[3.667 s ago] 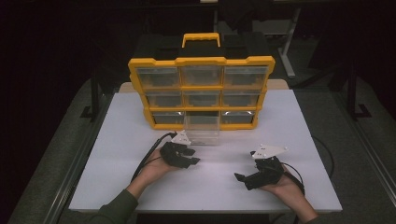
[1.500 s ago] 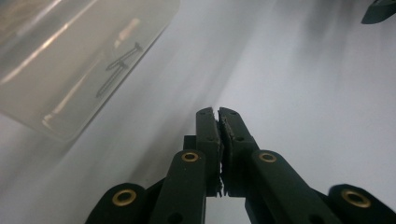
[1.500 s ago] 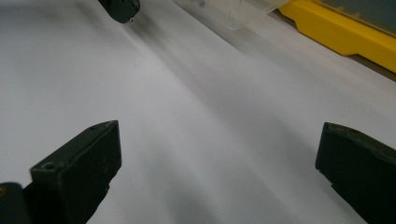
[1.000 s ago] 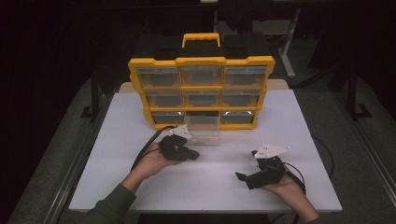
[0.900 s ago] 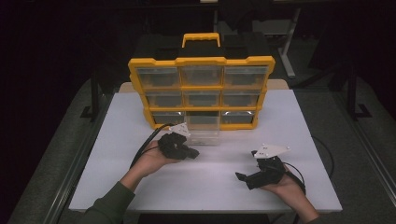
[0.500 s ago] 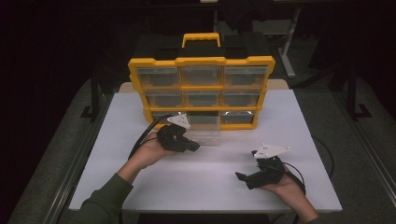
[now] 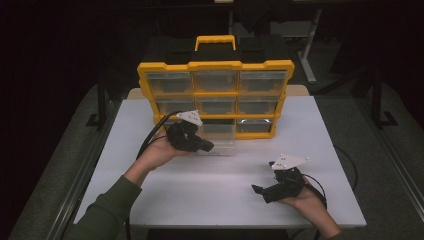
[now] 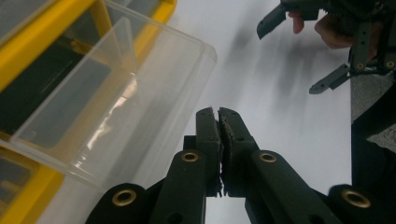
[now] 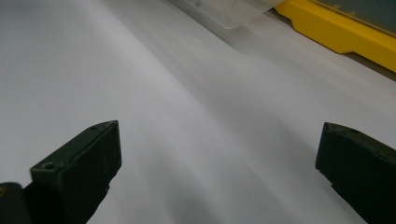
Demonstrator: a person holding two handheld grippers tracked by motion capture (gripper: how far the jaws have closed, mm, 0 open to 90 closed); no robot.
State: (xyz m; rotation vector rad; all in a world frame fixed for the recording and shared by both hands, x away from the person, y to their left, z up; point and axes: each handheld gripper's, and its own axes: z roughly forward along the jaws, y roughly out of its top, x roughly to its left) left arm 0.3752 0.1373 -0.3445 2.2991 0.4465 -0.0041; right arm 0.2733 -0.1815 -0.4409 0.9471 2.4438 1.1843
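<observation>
White table (image 7: 150, 190) carries a yellow organizer (image 7: 216, 97) at the back | clear drawer (image 7: 216, 137) pulled out of its bottom row | your left gripper (image 7: 206, 146) jaws pressed together, empty, just beside the drawer's front | your right gripper (image 7: 257, 189) jaws wide apart, empty, well apart from it

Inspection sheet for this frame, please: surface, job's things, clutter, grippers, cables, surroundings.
Surface: white table, bare in front.
Job's things: yellow drawer cabinet at the back; its clear drawer, bottom middle, is pulled out and looks empty.
Clutter: nothing seen.
Grippers: left gripper shut on nothing, beside the drawer; right gripper open, low over the table.
Cables: black cable trails from the left gripper.
Surroundings: dark room, grey floor.
</observation>
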